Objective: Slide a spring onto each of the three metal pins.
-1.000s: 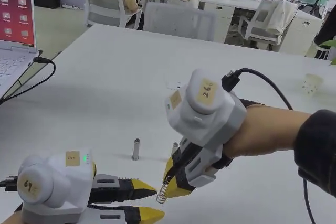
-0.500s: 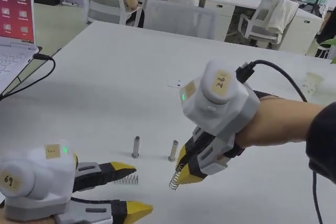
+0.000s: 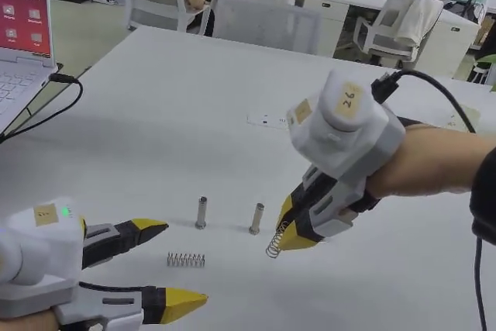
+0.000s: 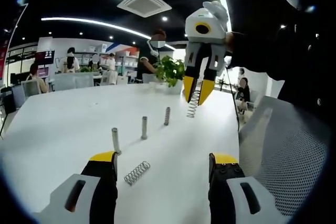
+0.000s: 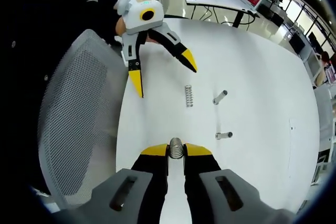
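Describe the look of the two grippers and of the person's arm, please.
Both have white rounded housings, dark jaws and yellow tips. The right gripper bears a sticker reading 26 and a black cable; the left gripper has a yellowish sticker and a green light. The right arm wears a dark sleeve.

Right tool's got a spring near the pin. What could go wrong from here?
The held spring hangs tilted from the right tool, gripped at one end, so it could miss the pin top or slip free. A sideways nudge might topple that slender pin. The open left tool is close to the loose spring and could flick it away.
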A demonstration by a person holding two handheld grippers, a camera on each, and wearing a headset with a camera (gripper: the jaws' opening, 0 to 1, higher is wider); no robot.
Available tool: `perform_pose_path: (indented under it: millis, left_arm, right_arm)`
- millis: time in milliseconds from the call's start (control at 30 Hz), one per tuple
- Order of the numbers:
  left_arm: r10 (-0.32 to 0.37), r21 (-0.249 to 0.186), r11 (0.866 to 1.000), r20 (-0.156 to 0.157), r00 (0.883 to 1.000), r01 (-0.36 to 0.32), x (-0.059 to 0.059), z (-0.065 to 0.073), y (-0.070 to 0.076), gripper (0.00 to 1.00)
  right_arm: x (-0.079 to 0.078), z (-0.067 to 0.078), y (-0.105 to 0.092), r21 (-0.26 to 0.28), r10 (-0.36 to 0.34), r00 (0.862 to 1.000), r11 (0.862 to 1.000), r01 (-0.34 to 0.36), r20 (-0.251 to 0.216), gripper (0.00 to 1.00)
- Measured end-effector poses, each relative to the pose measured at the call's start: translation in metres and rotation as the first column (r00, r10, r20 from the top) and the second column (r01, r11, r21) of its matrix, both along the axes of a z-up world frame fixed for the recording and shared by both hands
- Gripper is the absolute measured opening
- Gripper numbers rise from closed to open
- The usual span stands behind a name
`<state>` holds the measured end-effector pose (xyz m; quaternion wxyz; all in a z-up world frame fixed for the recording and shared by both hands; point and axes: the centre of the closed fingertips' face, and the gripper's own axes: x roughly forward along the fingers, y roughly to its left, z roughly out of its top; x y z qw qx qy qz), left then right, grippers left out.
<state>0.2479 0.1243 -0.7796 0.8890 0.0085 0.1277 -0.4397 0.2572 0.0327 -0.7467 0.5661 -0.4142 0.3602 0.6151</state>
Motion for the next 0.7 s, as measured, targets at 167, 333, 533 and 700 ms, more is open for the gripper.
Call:
perform_pose_path:
  millis: [167,333,533,700]
  left_arm:
    - [0.012,-0.003,1.000,-0.002,1.000,-0.012,0.001,-0.002,0.002,0.70]
    - [0.023,-0.006,1.000,0.003,1.000,-0.023,0.003,-0.002,0.004,0.73]
    - [0.037,-0.007,0.999,0.002,0.999,-0.037,0.003,-0.004,0.007,0.76]
    - [0.047,-0.010,0.999,0.003,0.999,-0.047,0.004,-0.004,0.009,0.77]
  right_arm:
    - [0.017,0.008,-0.007,-0.017,-0.015,0.999,1.000,0.016,0.038,0.08]
    - [0.031,0.013,-0.007,-0.017,-0.026,0.998,0.999,0.027,0.061,0.08]
    - [0.046,0.015,-0.003,-0.024,-0.036,0.996,0.999,0.038,0.078,0.08]
    - [0.058,0.014,0.003,-0.026,-0.042,0.995,0.999,0.045,0.090,0.08]
